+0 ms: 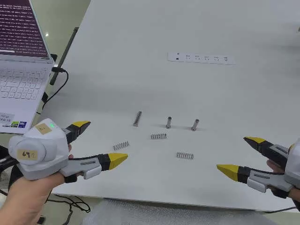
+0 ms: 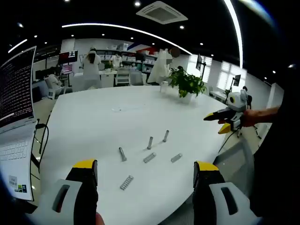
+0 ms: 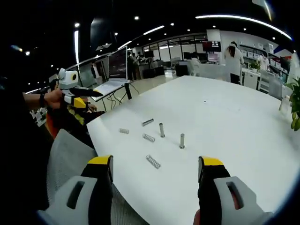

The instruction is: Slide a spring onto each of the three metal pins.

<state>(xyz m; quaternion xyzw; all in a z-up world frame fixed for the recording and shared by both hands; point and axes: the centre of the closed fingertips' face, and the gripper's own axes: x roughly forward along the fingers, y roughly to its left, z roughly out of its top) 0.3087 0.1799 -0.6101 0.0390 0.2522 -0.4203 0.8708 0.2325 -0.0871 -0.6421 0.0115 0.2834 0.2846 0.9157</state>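
Head view is showing both claws gaping wide and holding nothing over the near edge of the desk (image 1: 187, 89) — left claw (image 1: 98, 141) at near left, right claw (image 1: 241, 154) at near right. Three loose springs are lying flat between them. The leftmost spring (image 1: 121, 146) is lying just right of the left claw, long axis running roughly left-right — probably that hand's pick. The upright pins (image 1: 168, 123) are standing farther back.

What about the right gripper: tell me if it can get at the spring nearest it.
Probably yes. The right gripper hovers over the table with its jaws open, and the nearest spring lies loose on the bare surface ahead of it. Nothing stands between them; the metal pins are farther back.
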